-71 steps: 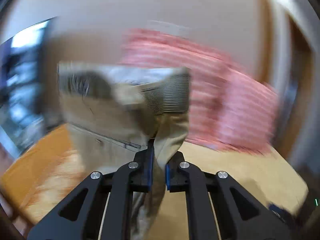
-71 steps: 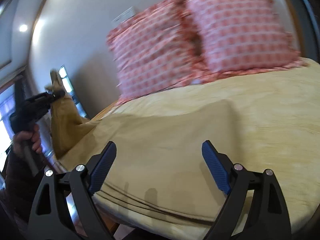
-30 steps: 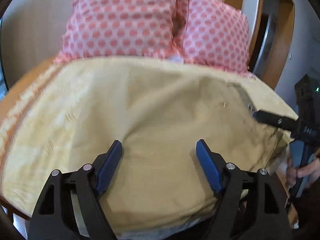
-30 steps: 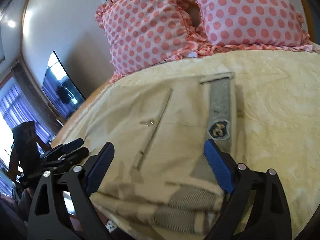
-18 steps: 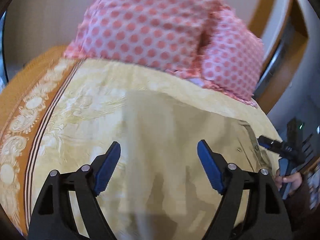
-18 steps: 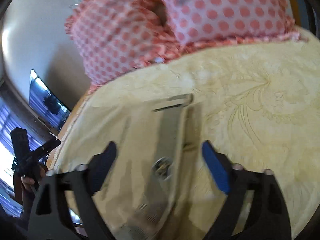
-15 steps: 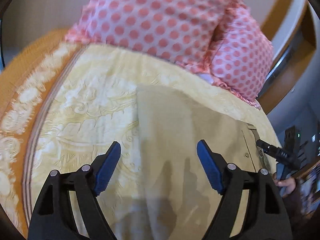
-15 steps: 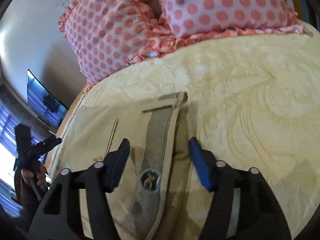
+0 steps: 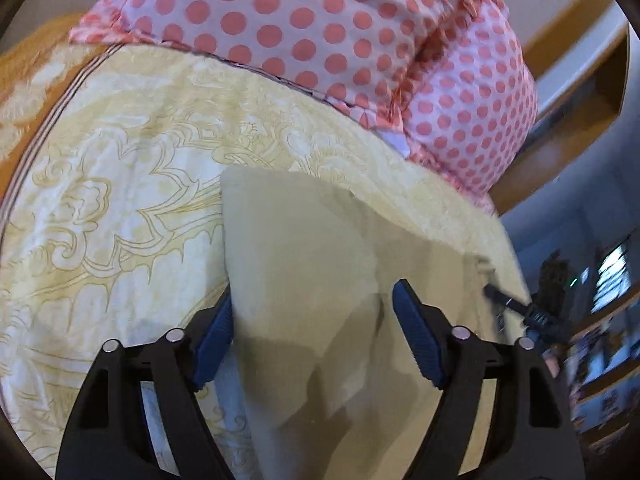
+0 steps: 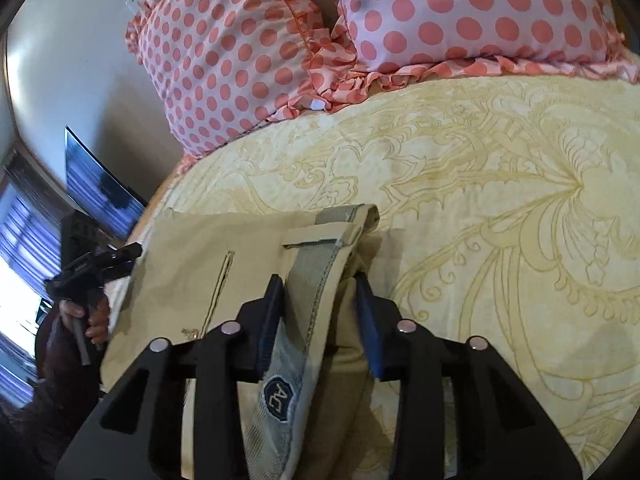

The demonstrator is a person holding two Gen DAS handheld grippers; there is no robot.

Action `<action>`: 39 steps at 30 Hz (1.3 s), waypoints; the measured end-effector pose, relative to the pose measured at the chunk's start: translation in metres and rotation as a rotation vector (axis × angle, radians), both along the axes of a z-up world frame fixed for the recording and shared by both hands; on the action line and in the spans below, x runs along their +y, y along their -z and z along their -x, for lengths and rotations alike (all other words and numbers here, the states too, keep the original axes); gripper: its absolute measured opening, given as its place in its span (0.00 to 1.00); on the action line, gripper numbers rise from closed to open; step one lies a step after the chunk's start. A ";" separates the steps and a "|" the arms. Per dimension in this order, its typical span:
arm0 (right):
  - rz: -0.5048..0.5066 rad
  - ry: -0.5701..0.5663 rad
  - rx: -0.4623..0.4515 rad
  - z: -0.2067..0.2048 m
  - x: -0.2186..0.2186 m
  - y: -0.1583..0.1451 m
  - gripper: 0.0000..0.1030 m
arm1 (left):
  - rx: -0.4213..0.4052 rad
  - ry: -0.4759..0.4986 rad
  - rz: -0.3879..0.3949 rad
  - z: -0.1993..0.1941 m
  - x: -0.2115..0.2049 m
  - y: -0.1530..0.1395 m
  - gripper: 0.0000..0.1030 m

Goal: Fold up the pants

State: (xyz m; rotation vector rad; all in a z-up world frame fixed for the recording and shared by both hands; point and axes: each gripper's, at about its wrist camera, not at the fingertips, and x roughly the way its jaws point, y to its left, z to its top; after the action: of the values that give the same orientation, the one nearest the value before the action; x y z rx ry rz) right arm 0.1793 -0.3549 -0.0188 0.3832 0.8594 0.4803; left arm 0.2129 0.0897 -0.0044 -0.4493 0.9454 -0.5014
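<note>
Khaki pants (image 9: 320, 264) lie spread on a yellow patterned bedspread (image 9: 120, 184). In the left wrist view my left gripper (image 9: 310, 336) is open, its blue pads on either side of the leg end of the pants. In the right wrist view the grey-lined waistband (image 10: 316, 280) with a dark round badge (image 10: 278, 394) runs between the fingers of my right gripper (image 10: 320, 320). Its jaws are narrowed around the waistband with a gap still showing on each side. The other gripper appears in each view, the right one (image 9: 516, 308) and the left one (image 10: 100, 264).
Two pink pillows with coral dots (image 10: 360, 40) stand at the head of the bed. A wall screen (image 10: 100, 188) and a window are at the left of the right wrist view. A wooden door frame (image 9: 560, 92) and shelves are at the right of the left wrist view.
The pants were dropped flat on the bed. Both grippers moved in low over them. The right jaws narrowed around the waistband; the left jaws stayed open over the leg end.
</note>
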 end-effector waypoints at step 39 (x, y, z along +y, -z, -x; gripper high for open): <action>-0.211 0.099 0.107 -0.054 -0.004 -0.016 0.92 | -0.087 -0.059 -0.312 -0.033 -0.077 -0.020 0.51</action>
State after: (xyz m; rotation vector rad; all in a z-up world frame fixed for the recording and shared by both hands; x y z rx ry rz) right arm 0.2330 -0.3588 -0.0030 0.6474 0.8912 0.4633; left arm 0.2459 0.0125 0.0156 -0.1715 0.9050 -0.3102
